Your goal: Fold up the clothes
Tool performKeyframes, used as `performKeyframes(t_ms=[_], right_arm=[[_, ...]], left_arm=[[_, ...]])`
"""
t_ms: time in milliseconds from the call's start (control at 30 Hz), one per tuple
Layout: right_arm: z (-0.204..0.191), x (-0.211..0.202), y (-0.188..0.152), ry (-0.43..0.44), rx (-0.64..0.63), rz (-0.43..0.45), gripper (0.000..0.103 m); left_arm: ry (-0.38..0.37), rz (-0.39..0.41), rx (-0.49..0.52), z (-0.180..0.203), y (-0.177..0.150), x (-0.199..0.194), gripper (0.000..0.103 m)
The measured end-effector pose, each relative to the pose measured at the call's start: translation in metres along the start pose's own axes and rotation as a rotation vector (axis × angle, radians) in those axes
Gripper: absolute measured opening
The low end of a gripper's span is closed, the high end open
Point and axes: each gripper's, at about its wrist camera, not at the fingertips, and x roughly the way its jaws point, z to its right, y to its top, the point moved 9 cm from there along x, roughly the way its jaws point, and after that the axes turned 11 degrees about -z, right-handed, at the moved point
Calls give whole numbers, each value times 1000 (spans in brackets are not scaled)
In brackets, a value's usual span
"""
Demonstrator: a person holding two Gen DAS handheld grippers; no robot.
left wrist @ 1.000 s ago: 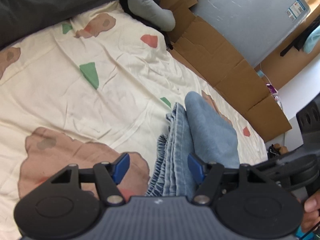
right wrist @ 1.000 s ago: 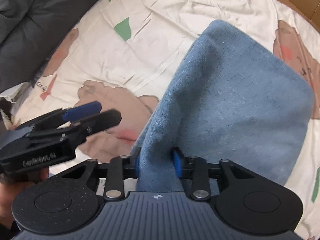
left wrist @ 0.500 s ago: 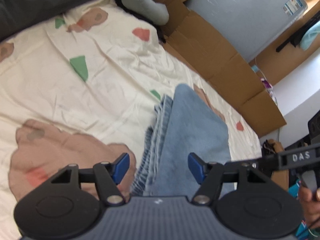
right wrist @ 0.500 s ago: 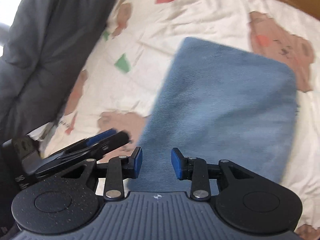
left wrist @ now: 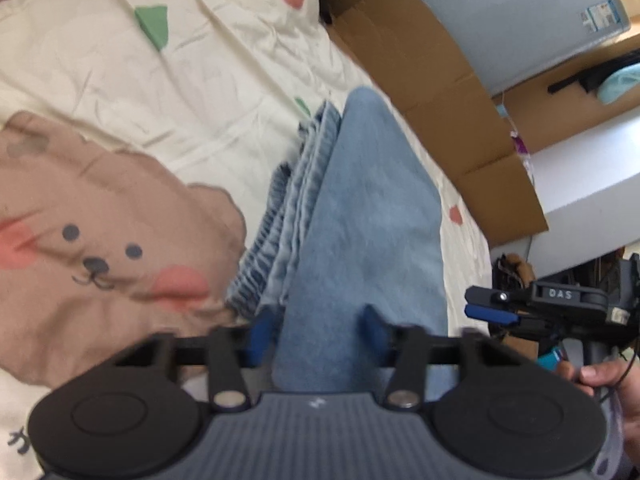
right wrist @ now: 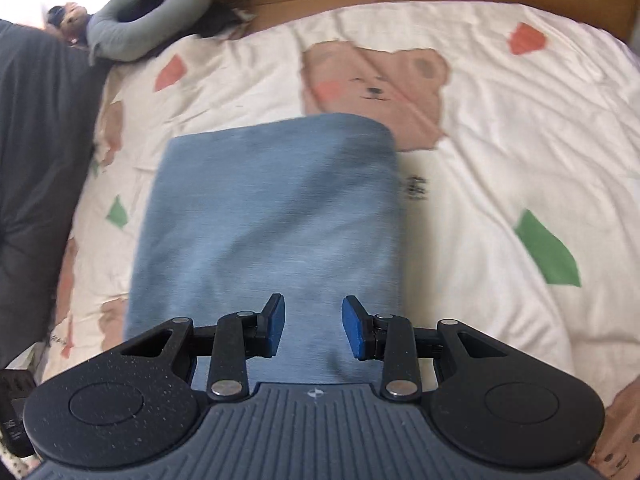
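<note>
Jeans [right wrist: 272, 216] lie folded on your bedsheet [right wrist: 500, 152]. Left tongs [left wrist: 316, 332] have just been narrowing around the near edge (clamped or not, I cannot tell); right tongs [right wrist: 314, 330] stand apart above the denim. Tug unevenly and the layers may slide askew.

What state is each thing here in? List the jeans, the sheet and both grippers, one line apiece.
jeans: folded, lying flat on the bedsheet.
bedsheet: spread out, wrinkled.
left gripper: tongs have just been closing, the jeans' near end between them; too blurred to tell if they pinch it.
right gripper: tongs part open above the jeans, nothing pinched.
</note>
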Motion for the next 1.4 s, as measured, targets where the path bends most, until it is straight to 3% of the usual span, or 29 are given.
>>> performKeyframes(t_ms=[100,200,433,567,867,933,1033,1167,1400], right_arm=[[12,5,-3,-5,27,7,37],[18,8,-4,-12,32,10,37],[24,12,2,-1,47,39,37],[27,19,5,10,57,57,37],[32,29,14,46,70,109,38],[31,32,20,45,60,110,38],[30,39,28,43,49,111,37],[33,44,38,54,60,128,37],[35,45,52,57,65,153,37]], left_arm=[[0,1,25,8,-5,-7,24],[-8,6,34,15,-10,-14,19],[16,-12,40,14,-30,-15,18],[43,-11,29,5,-25,-12,22],[83,-21,94,6,-17,-19,19],[92,-40,87,3,-16,-18,22],[135,-26,106,5,-6,-24,34],[158,30,119,11,20,-30,59],[203,76,150,24,72,-6,60]])
